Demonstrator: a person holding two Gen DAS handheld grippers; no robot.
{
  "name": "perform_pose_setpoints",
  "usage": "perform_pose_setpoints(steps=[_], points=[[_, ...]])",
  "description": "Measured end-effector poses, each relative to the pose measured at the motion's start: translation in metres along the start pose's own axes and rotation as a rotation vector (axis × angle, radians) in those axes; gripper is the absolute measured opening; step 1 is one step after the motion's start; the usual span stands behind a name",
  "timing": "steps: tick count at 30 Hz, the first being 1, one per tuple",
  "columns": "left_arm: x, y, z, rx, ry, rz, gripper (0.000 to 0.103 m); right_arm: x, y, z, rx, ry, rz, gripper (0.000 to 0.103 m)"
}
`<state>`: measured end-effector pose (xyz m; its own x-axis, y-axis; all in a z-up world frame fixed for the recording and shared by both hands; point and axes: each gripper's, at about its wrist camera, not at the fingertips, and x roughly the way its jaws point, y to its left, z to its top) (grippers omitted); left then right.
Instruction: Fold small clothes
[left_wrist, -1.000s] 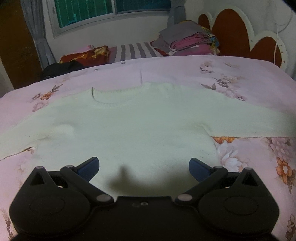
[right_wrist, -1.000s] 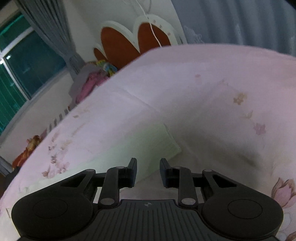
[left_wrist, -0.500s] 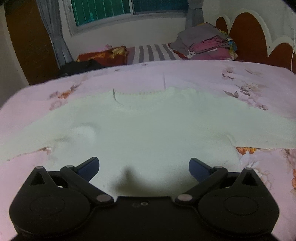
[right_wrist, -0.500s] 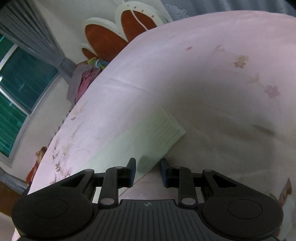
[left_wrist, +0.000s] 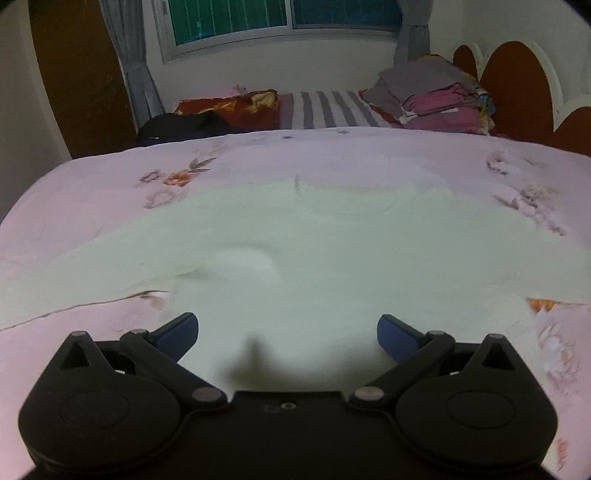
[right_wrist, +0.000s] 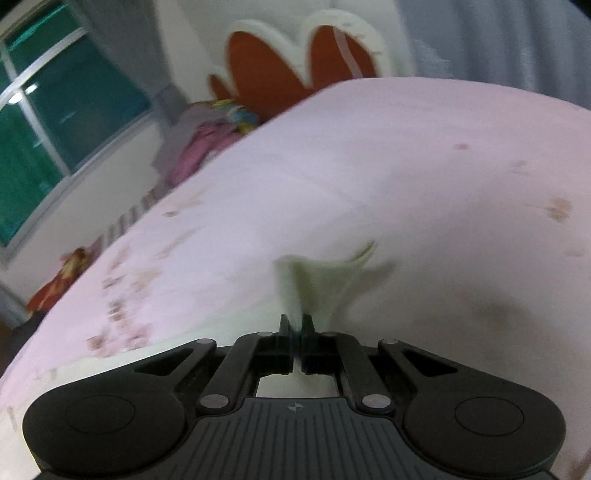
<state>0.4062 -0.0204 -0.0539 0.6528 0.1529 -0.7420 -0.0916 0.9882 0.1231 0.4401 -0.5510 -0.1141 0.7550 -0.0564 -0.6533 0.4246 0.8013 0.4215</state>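
The right gripper (right_wrist: 294, 325) has just closed its jaws on the sleeve cuff (right_wrist: 321, 280) of the pale sweater (left_wrist: 314, 258); half a second ago the same jaws stood apart over the flat cuff, and now the cloth bunches up between them and lifts off the pink bedspread (right_wrist: 424, 166). That means the grasp for the first fold looks made, and the sleeve can probably be carried inward over the body. The right view is blurred, so how much cloth is caught is hard to say.

The sweater lies spread flat on the bed, neck toward the window, sleeves out to both sides. The left gripper (left_wrist: 288, 328) hovers above its lower hem, tilted downward, with its fingers wide apart and nothing between them; in its view the sweater has slid to the right since a second ago. The right gripper also points downward, low over the bed.
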Motion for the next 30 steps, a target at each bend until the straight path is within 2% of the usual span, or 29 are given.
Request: perform_pose_setpoints(steps=[2,4,6,9,12,18,22,25,26,28,29,30], points=[[0.0,0.007,-0.002,0.015,-0.011,0.043,0.103,-0.004,0.03,-0.009,-0.04,0.013,0.052,0.003],[0.005,0.019,-0.004,0.007,-0.003,0.049,0.103,-0.007,0.07,-0.025,-0.094,0.041,0.116,0.003],[0.013,0.032,-0.005,-0.007,0.025,0.013,0.103,-0.013,0.114,-0.048,-0.181,0.066,0.183,0.003],[0.019,0.055,-0.009,-0.025,0.035,-0.085,0.103,-0.02,0.175,-0.089,-0.284,0.078,0.247,0.003],[0.019,0.083,-0.012,-0.065,-0.004,-0.122,0.102,-0.02,0.223,-0.123,-0.355,0.092,0.269,0.003],[0.034,0.138,0.002,-0.109,-0.014,-0.171,0.102,-0.011,0.299,-0.186,-0.461,0.138,0.282,0.003],[0.039,0.15,0.012,-0.066,-0.021,-0.145,0.102,0.009,0.344,-0.213,-0.504,0.173,0.331,0.003],[0.042,0.15,0.013,-0.059,-0.021,-0.162,0.102,0.018,0.371,-0.24,-0.543,0.208,0.348,0.003],[0.043,0.15,0.013,-0.063,-0.017,-0.175,0.102,0.017,0.379,-0.249,-0.576,0.187,0.34,0.003],[0.047,0.15,0.014,-0.083,-0.012,-0.214,0.102,0.012,0.392,-0.259,-0.647,0.157,0.333,0.035],[0.048,0.147,0.014,-0.09,-0.011,-0.236,0.102,0.013,0.393,-0.258,-0.659,0.159,0.349,0.068],[0.05,0.143,0.015,-0.094,-0.012,-0.262,0.102,0.004,0.39,-0.26,-0.669,0.129,0.362,0.073]])
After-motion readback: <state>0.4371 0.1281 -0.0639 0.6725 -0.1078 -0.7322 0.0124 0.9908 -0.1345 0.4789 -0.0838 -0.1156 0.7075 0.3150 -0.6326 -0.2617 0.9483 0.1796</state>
